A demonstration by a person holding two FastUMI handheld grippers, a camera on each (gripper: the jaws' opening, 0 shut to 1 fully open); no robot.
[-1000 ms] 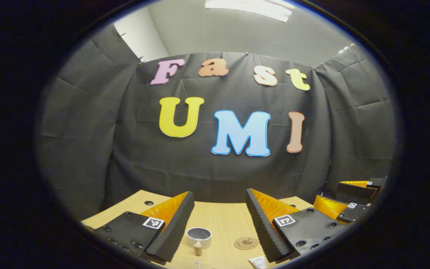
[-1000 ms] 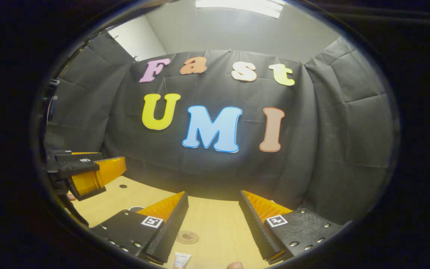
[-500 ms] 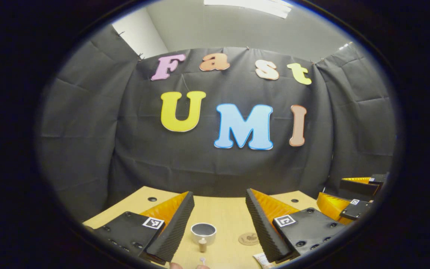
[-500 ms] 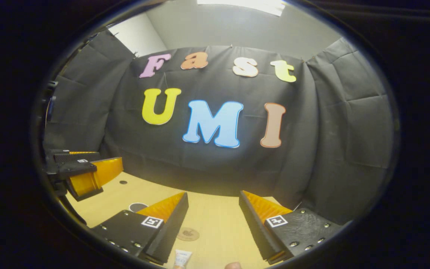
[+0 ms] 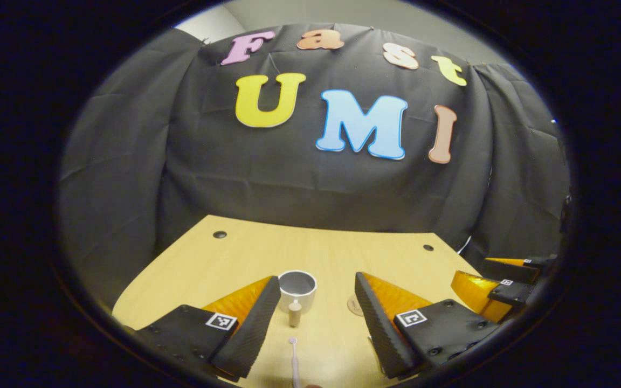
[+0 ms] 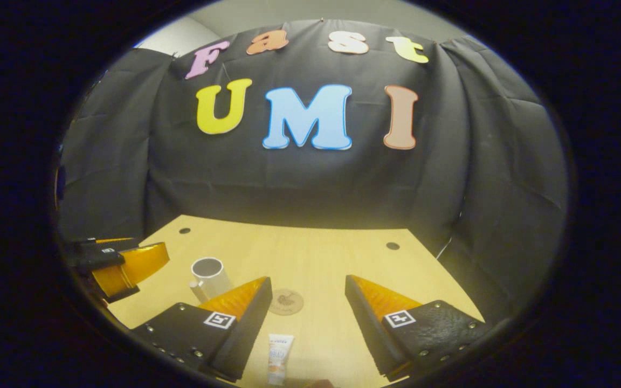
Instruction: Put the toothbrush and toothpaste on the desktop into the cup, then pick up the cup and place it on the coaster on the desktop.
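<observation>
A white cup (image 5: 297, 289) (image 6: 209, 274) stands upright and empty on the wooden desktop (image 5: 267, 253). In the left gripper view a toothbrush (image 5: 293, 360) lies between my left gripper's fingers, head pointing at the cup. My left gripper (image 5: 315, 328) is open above it, holding nothing. The round brown coaster (image 6: 285, 302) (image 5: 352, 306) lies right of the cup. In the right gripper view a toothpaste tube (image 6: 279, 355) lies flat below the coaster, between the fingers of my open right gripper (image 6: 306, 326). The left gripper (image 6: 119, 263) also appears at that view's left edge.
A small tan cylinder (image 5: 294, 313) stands just in front of the cup. The right gripper (image 5: 499, 285) shows at the right edge of the left gripper view. Dark holes (image 6: 392, 246) (image 5: 219, 234) mark the desktop's far corners, with the black cloth wall behind.
Both cameras have tilted down, so much more of the desktop shows. The cup, coaster, toothbrush and toothpaste have come further into view. Both grippers stay open.
</observation>
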